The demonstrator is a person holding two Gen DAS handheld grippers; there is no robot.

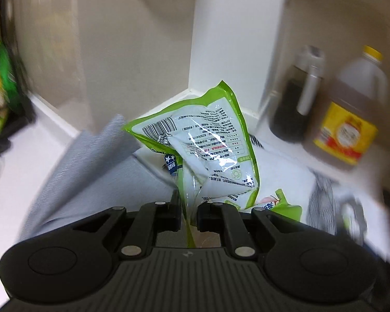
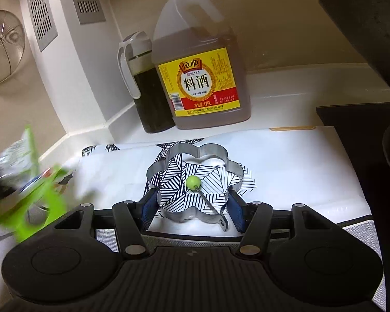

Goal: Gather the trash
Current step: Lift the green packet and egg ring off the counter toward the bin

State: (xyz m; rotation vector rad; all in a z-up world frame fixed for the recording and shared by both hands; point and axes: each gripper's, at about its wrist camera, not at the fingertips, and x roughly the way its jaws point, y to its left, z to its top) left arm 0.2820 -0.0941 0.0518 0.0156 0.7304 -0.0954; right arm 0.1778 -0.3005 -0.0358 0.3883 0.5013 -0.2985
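Note:
A crumpled green and white plastic wrapper (image 1: 210,140) stands up out of my left gripper (image 1: 188,215), whose jaws are shut on its lower edge. In the right wrist view the same wrapper (image 2: 33,182) shows as a green blur at the far left. My right gripper (image 2: 192,208) is shut on a flower-shaped metal ring mould (image 2: 208,147), with a blue pad against each of its sides. The mould has a thin handle with a green knob (image 2: 193,182) and sits over a black and white patterned mat (image 2: 286,161).
A large cooking wine jug (image 2: 200,78) and a dark sauce dispenser (image 2: 148,91) stand in the back corner against the wall. A grey cloth (image 1: 91,166) lies left of the wrapper. A black hob edge (image 2: 351,119) is at the right. A wire strainer (image 2: 2,49) hangs at the left.

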